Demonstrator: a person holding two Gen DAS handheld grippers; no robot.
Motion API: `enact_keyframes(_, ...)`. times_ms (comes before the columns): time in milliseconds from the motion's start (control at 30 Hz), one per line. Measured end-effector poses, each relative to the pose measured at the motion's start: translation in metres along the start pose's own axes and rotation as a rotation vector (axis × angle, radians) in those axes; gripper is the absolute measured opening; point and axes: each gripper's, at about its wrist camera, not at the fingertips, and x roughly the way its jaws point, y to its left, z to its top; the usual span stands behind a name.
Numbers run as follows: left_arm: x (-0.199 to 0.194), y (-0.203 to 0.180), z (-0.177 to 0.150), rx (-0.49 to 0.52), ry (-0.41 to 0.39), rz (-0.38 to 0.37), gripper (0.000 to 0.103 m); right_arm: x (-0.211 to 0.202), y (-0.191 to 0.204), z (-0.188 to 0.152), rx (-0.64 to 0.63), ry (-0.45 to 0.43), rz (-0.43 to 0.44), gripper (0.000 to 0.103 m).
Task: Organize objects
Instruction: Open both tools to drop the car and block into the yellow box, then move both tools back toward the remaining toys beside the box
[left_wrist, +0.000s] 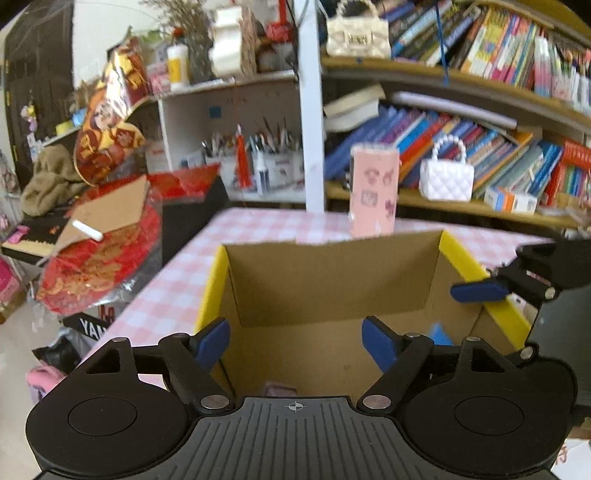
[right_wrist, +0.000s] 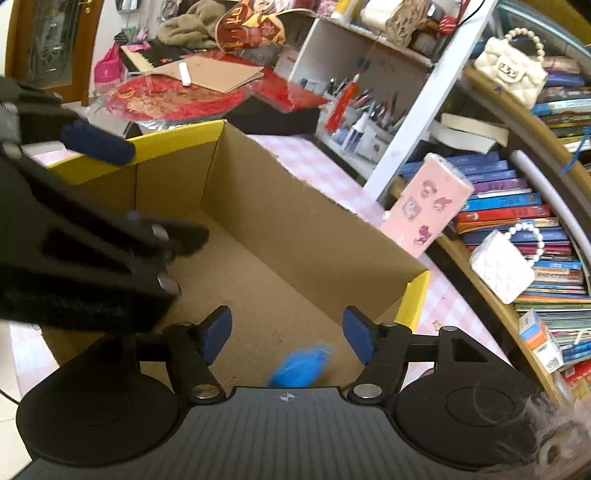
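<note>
**Both grippers hanging released over the box**

I am holding my left gripper (left_wrist: 295, 345) spread wide and gripping nothing above the cardboard box (left_wrist: 332, 280). My right gripper (right_wrist: 287, 335) is likewise hanging unclenched, a blurred blue object (right_wrist: 301, 367) lying on the box floor just below it. Beyond the box, a pink carton (left_wrist: 375, 190) is standing upright on the checked tablecloth (left_wrist: 258, 225), before the bookshelf (left_wrist: 461, 85).

Blurring at lower centre of the right wrist view: blue object (right_wrist: 301, 365), shape untellable. Hiding behind the gripper body at bottom centre of the left wrist view: pink item (left_wrist: 279, 389). Smearing across that right-view's left side: left gripper (right_wrist: 110, 177), jaws unreadable there.
</note>
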Motion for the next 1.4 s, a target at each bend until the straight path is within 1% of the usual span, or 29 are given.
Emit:
enact_keyframes(133, -0.021, 0.009, 0.001, -0.037, -0.039, 0.005, 0.084, -0.020, -0.005, 0.002, 0.095, -0.055, -0.018, 0.065)
enact_keyframes(300, -0.046, 0.017, -0.007, -0.048, -0.073, -0.008, 0.085, -0.051, -0.005, 0.003, 0.226, -0.118, -0.045, 0.067)
enact_keyframes(500, -0.080, 0.031, -0.019, -0.101, -0.104, -0.013, 0.086, -0.087, 0.012, -0.007, 0.274, -0.160, -0.095, 0.069)
enact_keyframes(667, -0.103, 0.038, -0.033, -0.121, -0.102, -0.003, 0.086, -0.111, 0.027, -0.019, 0.307, -0.166, -0.124, 0.069)
enact_keyframes(733, -0.110, 0.040, -0.041, -0.126, -0.092, 0.003, 0.086, -0.119, 0.033, -0.024, 0.336, -0.164, -0.132, 0.070)
enact_keyframes(800, -0.116, 0.042, -0.050, -0.134, -0.078, 0.011, 0.086, -0.127, 0.041, -0.031, 0.365, -0.158, -0.154, 0.076)
enact_keyframes(933, -0.128, 0.046, -0.068, -0.156, -0.050, 0.040, 0.093, -0.142, 0.061, -0.048, 0.395, -0.133, -0.173, 0.076)
enact_keyframes(1233, -0.147, 0.045, -0.102, -0.152, 0.009, 0.056, 0.093, -0.158, 0.090, -0.081, 0.483, -0.047, -0.175, 0.077)
enact_keyframes(1400, -0.150, 0.041, -0.114, -0.137, 0.043, 0.037, 0.094, -0.167, 0.100, -0.095, 0.502, -0.016, -0.194, 0.078)
